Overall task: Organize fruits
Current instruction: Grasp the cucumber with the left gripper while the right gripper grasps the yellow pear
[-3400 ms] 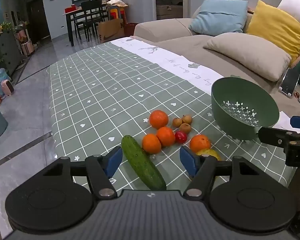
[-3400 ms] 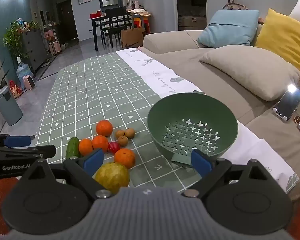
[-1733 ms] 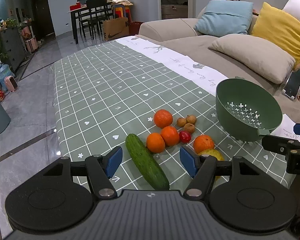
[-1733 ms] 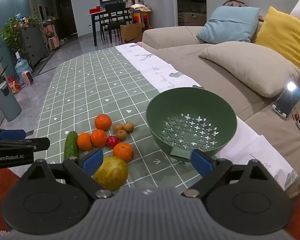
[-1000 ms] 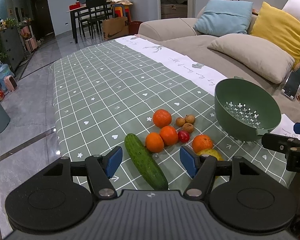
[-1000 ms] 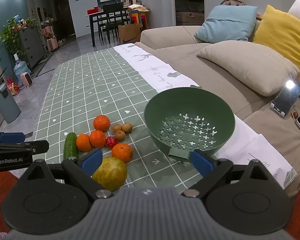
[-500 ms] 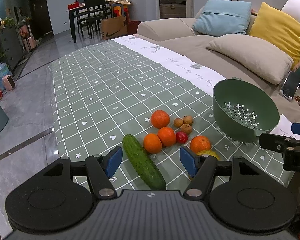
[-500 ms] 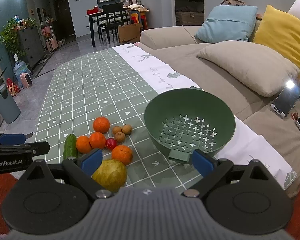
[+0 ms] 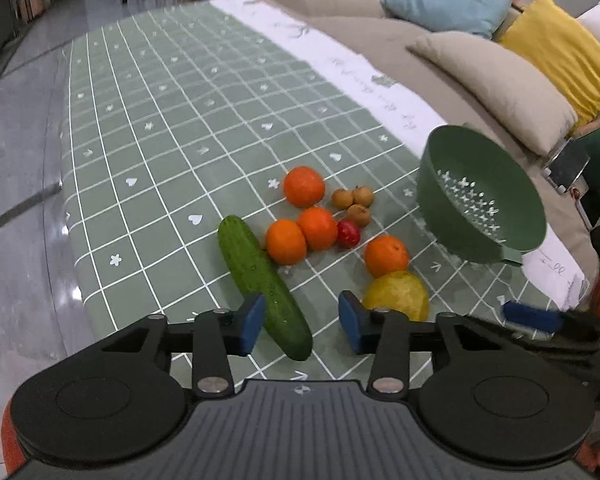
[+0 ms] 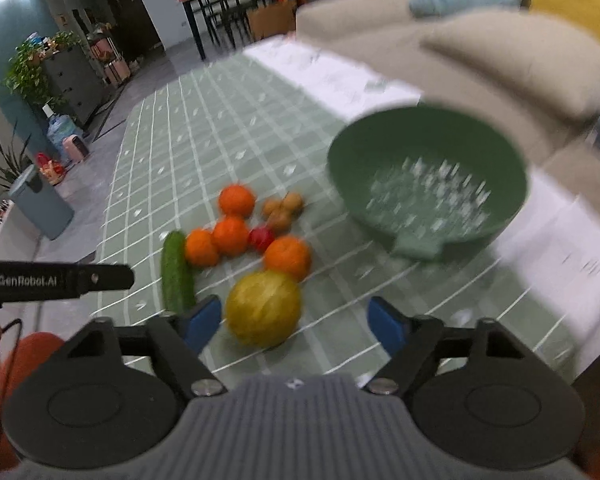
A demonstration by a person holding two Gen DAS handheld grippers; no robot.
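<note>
A cucumber (image 9: pixel 261 278), several oranges (image 9: pixel 303 186), a small red fruit (image 9: pixel 348 233), three small brown fruits (image 9: pixel 353 202) and a yellow-green pear (image 9: pixel 397 295) lie on the green checked tablecloth. An empty green colander (image 9: pixel 480 200) stands to their right. My left gripper (image 9: pixel 302 324) is open, its fingers either side of the cucumber's near end. My right gripper (image 10: pixel 296 325) is open just behind the pear (image 10: pixel 263 307); the colander (image 10: pixel 426 178) and cucumber (image 10: pixel 175 272) show there too, blurred.
The table's (image 9: pixel 180 120) near and left edges drop to a grey floor. A sofa with beige (image 9: pixel 496 84), yellow and blue cushions runs along the right. A phone on a stand (image 9: pixel 566 164) sits by the colander. A grey bin (image 10: pixel 40 204) stands on the floor.
Both grippers have dipped forward and down toward the fruit. The left now straddles the cucumber's near end; the right has closed in on the pear and its view is motion-blurred.
</note>
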